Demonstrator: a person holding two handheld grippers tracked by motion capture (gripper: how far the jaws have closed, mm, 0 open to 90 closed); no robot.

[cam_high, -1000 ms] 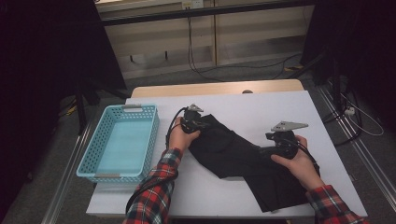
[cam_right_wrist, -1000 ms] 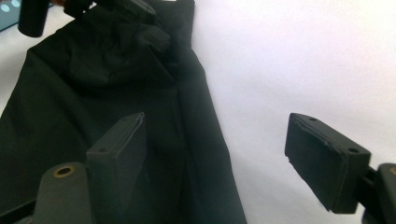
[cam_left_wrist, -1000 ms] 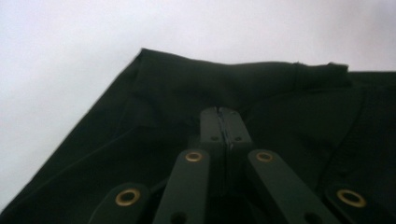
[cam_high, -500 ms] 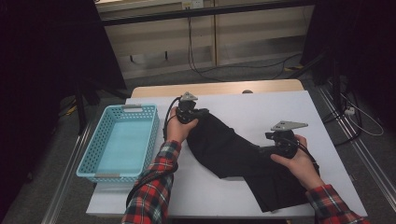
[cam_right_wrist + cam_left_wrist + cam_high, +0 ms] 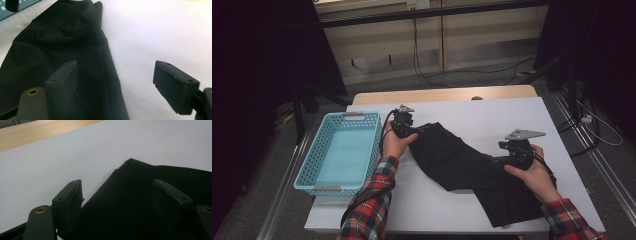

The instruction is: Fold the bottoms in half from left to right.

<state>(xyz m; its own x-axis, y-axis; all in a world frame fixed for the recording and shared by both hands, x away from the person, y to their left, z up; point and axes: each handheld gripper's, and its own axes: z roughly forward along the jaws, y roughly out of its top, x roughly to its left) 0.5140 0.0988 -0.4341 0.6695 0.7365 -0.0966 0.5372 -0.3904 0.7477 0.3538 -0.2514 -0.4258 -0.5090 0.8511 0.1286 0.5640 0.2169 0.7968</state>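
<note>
Two handheld grippers are working on one black, soft cloth garment (image 5: 472, 167) that is lying crumpled across the middle and lower right of the white table (image 5: 492, 115) in the high view. Compared with the earlier frames, the left gripper (image 5: 403, 122) is sitting a little farther toward the upper left of the picture, at the garment's upper corner, and its jaws have just been opening, where before they were pinched tight. In the left gripper view those jaws are now standing wide apart, with the dark fabric (image 5: 150, 202) lying beneath and between them and the pads not pressing on it. The right gripper (image 5: 517, 150) is resting in the same place as before, at the centre right of the high view, over the garment's right-hand edge. In the right gripper view its jaws are spread wide too, one over the cloth (image 5: 62, 47) and one over bare table, gripping nothing. One light blue, perforated plastic basket (image 5: 317, 165) is standing at the left, with nothing inside. Two plaid sleeves are entering from the bottom edge.
</note>
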